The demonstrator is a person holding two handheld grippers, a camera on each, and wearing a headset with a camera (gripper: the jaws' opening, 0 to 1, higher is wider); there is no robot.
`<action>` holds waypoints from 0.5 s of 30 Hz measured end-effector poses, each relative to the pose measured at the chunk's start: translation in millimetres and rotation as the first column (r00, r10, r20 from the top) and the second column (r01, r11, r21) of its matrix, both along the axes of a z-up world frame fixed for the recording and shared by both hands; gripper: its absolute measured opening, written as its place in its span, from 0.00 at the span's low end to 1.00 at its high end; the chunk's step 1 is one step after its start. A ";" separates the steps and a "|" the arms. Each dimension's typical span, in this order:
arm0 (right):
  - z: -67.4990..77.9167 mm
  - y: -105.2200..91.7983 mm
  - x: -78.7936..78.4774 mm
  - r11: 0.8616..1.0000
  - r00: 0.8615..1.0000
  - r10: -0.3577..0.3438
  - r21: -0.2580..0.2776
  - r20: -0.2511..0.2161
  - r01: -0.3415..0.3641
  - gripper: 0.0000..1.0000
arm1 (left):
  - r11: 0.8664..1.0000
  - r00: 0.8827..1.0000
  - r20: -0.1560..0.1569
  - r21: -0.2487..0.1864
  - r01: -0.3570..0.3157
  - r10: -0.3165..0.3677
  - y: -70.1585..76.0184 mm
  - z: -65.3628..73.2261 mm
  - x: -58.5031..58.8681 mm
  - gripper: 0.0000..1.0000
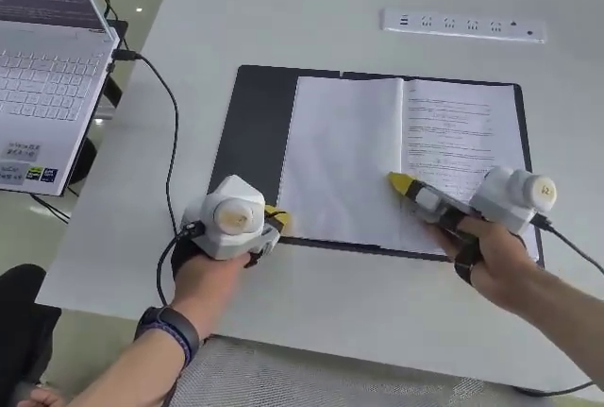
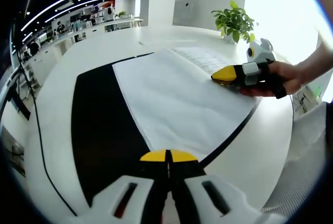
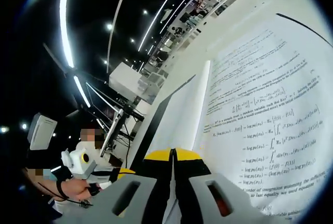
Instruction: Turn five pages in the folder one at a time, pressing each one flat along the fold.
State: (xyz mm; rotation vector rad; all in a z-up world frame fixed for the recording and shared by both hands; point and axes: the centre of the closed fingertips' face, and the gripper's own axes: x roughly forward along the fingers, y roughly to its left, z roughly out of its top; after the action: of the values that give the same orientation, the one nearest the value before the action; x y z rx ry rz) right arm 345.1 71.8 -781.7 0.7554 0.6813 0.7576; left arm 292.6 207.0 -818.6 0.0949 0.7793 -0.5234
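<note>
Right gripper, fingers closed and empty, rests on the folder at its fold; left gripper, likewise closed, at its near edge.

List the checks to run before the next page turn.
1. Folder open flat: ok.
2. Blank left page lying flat: ok.
3. Right hand-held gripper shut, tip at the fold: ok.
4. Left hand-held gripper shut, at the folder's near edge: ok.
5. Printed right page free to lift: not ok, the right hand-held gripper lies over its lower part.
6. Pages turned so far: cannot tell.
</note>
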 end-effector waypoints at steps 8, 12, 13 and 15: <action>-5.0 -1.2 -27.4 0.999 0.999 0.032 -0.002 -0.008 -0.032 0.00 | 1.000 1.000 -0.002 -0.003 0.001 -0.001 -0.2 0.8 -0.6 0.00; -6.4 -3.3 -38.3 0.999 0.999 0.034 0.007 -0.013 -0.034 0.00 | 1.000 1.000 0.002 -0.001 0.002 -0.002 -0.4 1.1 -0.8 0.00; -6.5 -3.7 -40.0 0.999 0.999 0.031 0.009 -0.014 -0.031 0.00 | 1.000 1.000 0.003 -0.003 0.001 -0.001 -0.4 1.1 -0.8 0.00; -6.6 -3.9 -42.7 1.000 0.999 0.028 0.011 -0.016 -0.028 0.00 | 1.000 1.000 0.002 -0.009 -0.005 0.005 -0.3 1.3 -0.8 0.00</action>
State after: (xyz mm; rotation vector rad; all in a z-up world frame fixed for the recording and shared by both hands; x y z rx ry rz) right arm 302.4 67.9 -788.3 0.7637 0.7039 0.7816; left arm 291.8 206.8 -817.3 0.0845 0.7751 -0.5219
